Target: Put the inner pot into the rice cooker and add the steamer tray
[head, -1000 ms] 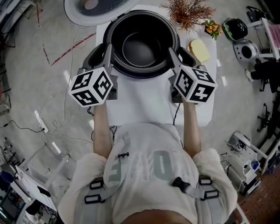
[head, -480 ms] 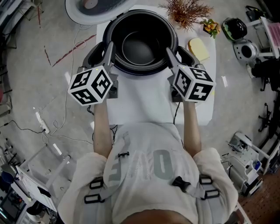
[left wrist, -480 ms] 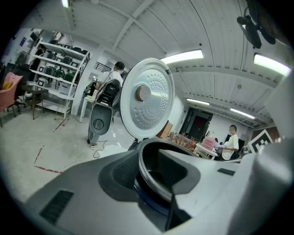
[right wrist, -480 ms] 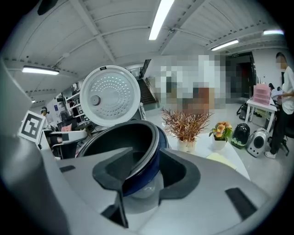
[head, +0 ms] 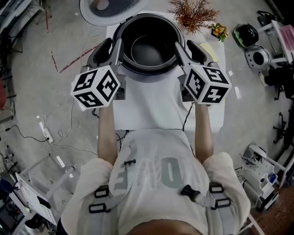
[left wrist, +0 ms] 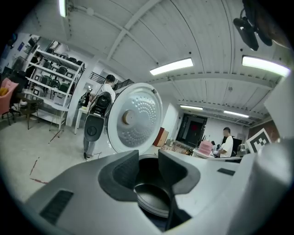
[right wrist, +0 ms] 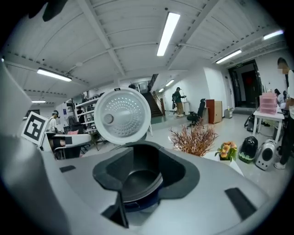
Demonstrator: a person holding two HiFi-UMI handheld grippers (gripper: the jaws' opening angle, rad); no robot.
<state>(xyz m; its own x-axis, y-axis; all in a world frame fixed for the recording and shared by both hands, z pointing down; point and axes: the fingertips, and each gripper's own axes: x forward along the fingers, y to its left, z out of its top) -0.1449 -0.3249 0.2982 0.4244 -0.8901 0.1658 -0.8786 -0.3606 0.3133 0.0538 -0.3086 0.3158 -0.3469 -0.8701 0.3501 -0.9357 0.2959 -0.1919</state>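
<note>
**Inner pot** (head: 148,46): round, deep, dark matte metal with a flat flanged rim. It is seated in the rice cooker (right wrist: 139,203), which has a dark blue rounded body.

**Cooker lid** (left wrist: 133,117): stands open behind the pot. White shell, with a circular pale metal plate dimpled in rings.

**Left gripper** (left wrist: 148,158): smooth grey plastic jaws with black scooped pads, beside the pot's left rim. The jaws have just been opening and stand apart. The pads press on nothing, and the pot shows through the gap.

**Right gripper** (right wrist: 146,153): same build, at the pot's right rim. The jaws have just been narrowing slightly yet stand apart, gripping nothing, with the pot visible beyond them.

**Table** (head: 151,105): white, rectangular, smooth. At its far edge are a brown dried sprig (head: 193,13) and small orange flowers (head: 219,30).

**Floor** (head: 36,82): grey concrete with trailing cables.

**Room**: ribbed white ceiling, tube lights (right wrist: 167,27), metal shelving (left wrist: 50,69).
</note>
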